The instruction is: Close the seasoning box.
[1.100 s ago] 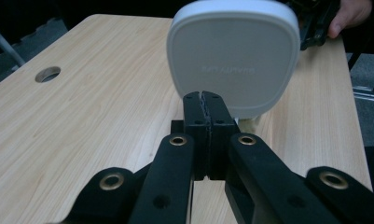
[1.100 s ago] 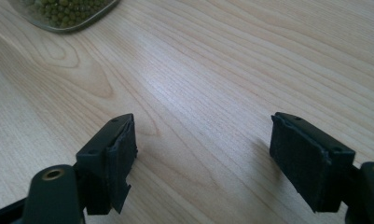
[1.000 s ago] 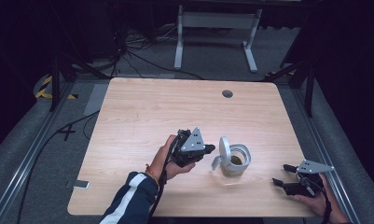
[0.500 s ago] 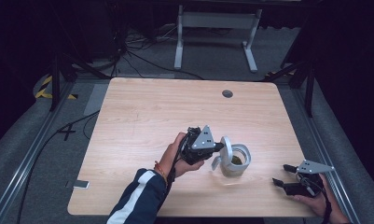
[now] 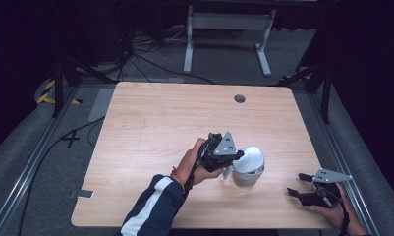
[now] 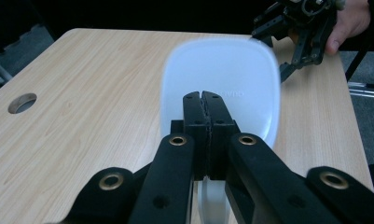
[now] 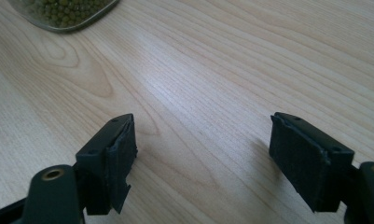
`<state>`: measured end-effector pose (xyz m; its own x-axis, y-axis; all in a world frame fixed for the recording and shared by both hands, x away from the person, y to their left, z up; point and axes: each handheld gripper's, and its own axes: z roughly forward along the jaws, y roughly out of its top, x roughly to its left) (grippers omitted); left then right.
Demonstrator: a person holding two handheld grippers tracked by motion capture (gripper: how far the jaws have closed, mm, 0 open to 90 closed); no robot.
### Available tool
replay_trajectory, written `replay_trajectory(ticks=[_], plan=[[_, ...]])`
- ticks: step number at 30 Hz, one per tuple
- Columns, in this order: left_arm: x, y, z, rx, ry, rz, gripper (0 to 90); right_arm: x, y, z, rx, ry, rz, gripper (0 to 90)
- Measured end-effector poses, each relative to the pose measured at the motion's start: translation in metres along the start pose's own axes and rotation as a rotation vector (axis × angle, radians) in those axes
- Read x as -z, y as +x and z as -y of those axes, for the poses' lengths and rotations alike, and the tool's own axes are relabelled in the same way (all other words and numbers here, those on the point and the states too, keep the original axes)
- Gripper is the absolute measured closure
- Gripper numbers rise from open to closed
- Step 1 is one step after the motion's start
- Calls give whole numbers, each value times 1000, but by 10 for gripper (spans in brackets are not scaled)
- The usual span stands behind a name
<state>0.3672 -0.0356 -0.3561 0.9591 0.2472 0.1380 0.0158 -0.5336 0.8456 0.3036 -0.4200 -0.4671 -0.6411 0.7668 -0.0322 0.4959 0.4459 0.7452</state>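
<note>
A white rounded lid (image 5: 251,158) hangs over a glass container (image 5: 242,180) near the table's front middle. My left gripper (image 5: 232,160) is shut on the lid's near edge, and its jaws meet tightly around a thin white tab. In the left gripper view the lid (image 6: 222,70) spreads wide beyond the closed left gripper (image 6: 204,95). The glass container (image 7: 63,14) holds green beans, seen at the top left of the right gripper view. My right gripper (image 5: 295,184) rests open at the front right, and the right gripper (image 7: 203,140) has bare wood between its jaws.
The wooden table (image 5: 160,123) has a round cable hole (image 5: 239,99) near its far edge. A small flat object (image 5: 84,194) lies on the floor by the front left corner. Cables and a metal stand sit on the floor beyond the table.
The left hand has shifted right with the lid. The lid has tipped from standing on edge beside the container to lying over its top. The right gripper stayed put.
</note>
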Motion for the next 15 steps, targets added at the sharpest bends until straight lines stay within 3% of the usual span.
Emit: replay_trajectory(ticks=[1, 3, 4, 5, 8, 15], plan=[[1, 0, 0, 16, -1, 1, 900, 0, 0, 0, 0, 0, 0, 230], [3, 2, 1, -3, 4, -5, 900, 0, 0, 0, 0, 2, -1, 230], [4, 1, 2, 15, 3, -7, 900, 0, 0, 0, 0, 1, 0, 230], [5, 2, 2, 2, 5, -14, 900, 0, 0, 0, 0, 1, 0, 230], [9, 4, 6, 20, 9, -16, 899, 0, 0, 0, 1, 3, -2, 230], [20, 11, 13, 21, 30, -45, 882, 0, 0, 0, -1, 0, -2, 230]])
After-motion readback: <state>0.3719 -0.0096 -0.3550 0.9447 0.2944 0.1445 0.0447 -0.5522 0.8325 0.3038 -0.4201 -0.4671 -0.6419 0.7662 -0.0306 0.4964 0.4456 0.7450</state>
